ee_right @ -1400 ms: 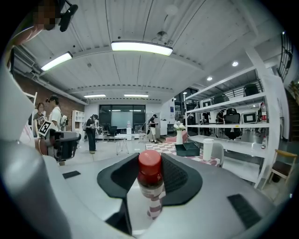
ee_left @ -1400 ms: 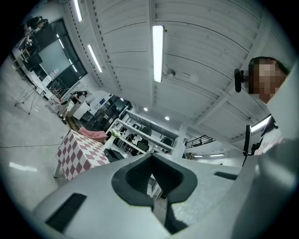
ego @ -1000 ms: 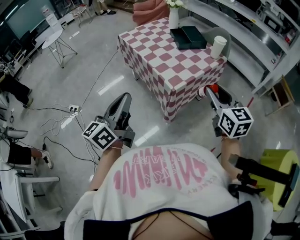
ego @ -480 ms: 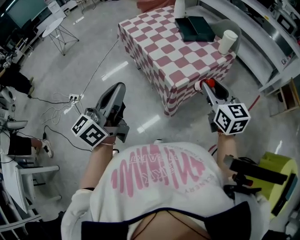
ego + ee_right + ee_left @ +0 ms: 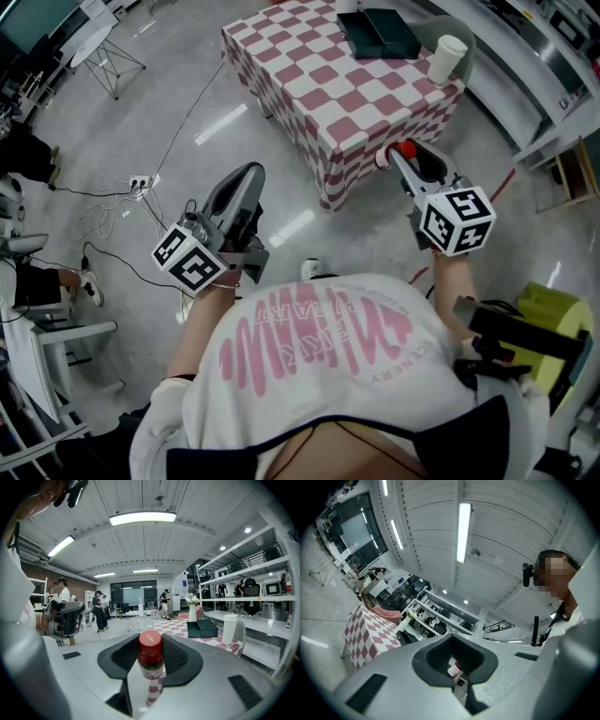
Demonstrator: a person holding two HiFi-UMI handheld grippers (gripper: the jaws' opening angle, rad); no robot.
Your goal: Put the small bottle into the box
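The small bottle (image 5: pixel 151 657) has a red cap and a dark body with a pale label. It stands upright between the jaws of my right gripper (image 5: pixel 151 667), which is shut on it. In the head view the bottle (image 5: pixel 403 150) pokes out of the right gripper (image 5: pixel 401 159) just off the near corner of the checkered table (image 5: pixel 319 94). The dark open box (image 5: pixel 379 34) lies at the table's far side, and shows as the box (image 5: pixel 202 628) ahead in the right gripper view. My left gripper (image 5: pixel 246 183) hangs over the floor, jaws together, holding nothing.
A white cup (image 5: pixel 447 58) stands on the table right of the box, and a white vase (image 5: pixel 192 612) with flowers behind it. Cables and a power strip (image 5: pixel 139 183) lie on the floor to the left. Shelving (image 5: pixel 544 66) runs along the right. Several people stand far off.
The table has come closer and lower in the head view. My right gripper has carried the bottle nearer the table's corner. The left gripper stays low over the floor.
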